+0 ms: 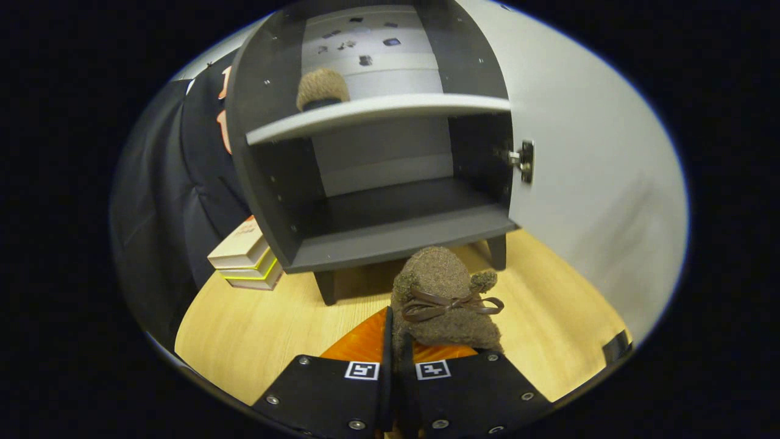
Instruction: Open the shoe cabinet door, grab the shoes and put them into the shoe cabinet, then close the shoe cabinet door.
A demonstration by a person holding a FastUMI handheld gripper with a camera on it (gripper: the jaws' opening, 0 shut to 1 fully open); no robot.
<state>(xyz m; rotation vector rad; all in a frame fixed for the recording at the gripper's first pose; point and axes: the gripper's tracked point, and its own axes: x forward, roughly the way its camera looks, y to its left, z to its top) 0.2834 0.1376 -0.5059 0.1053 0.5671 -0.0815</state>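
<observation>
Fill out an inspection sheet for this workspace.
Surface: wooden table, an orange mat by the fingers.
Job's things: cabinet door open; one shoe on the upper shelf; second shoe held in front of the lower shelf.
Clutter: stacked books left of the cabinet.
Gripper: fingers shut on the second shoe.
Cables: nothing seen.
Surroundings: black cloth wall.

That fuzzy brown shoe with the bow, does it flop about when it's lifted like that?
Probably a little. The shoe looks soft and woolly, so it likely squashes where the gripper pinches its edge. It seems light, hanging ahead of the fingers. The fuzzy surface should resist slipping.
</observation>
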